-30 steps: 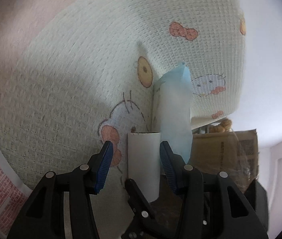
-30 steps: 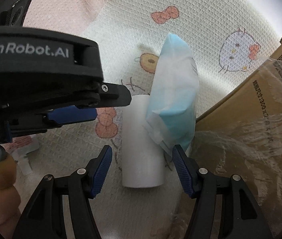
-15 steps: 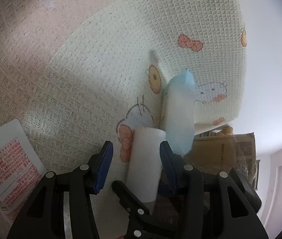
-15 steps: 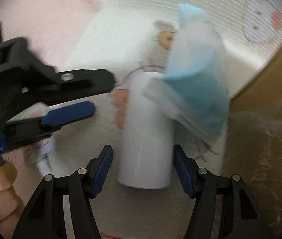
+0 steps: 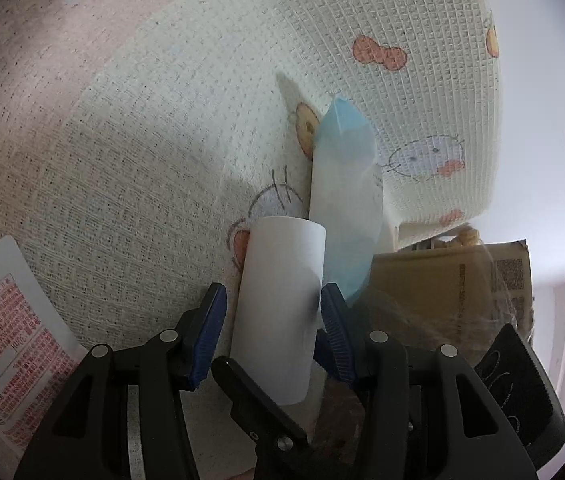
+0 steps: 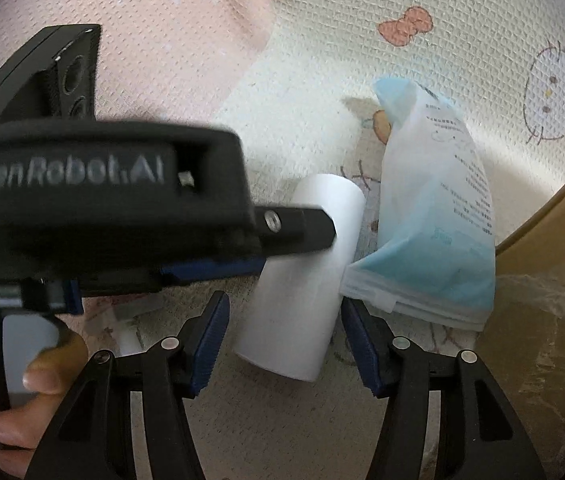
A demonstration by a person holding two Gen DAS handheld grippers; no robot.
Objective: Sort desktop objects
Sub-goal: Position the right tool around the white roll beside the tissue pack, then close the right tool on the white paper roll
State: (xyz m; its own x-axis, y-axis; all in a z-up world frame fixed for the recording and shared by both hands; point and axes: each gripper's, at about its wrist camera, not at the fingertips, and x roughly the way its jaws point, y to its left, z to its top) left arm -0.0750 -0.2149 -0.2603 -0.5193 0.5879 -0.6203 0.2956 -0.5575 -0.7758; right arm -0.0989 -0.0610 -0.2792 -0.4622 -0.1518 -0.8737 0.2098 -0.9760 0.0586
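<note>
On counter mat: left gripper (image 5: 272, 320) and right gripper (image 6: 284, 340) jaws spread, both straddling roll (image 5: 278, 304); ungrasped. Pouch (image 6: 438, 216) unsorted; task early.

My left cam sits low and close, looking along the mat (image 5: 162, 160) past the roll (image 5: 278, 300). My right cam looks down from nearer above, left gripper (image 6: 282, 256) crossing its view. Both share roll (image 6: 302, 280), pouch (image 6: 438, 216), box (image 5: 450, 280).
</note>
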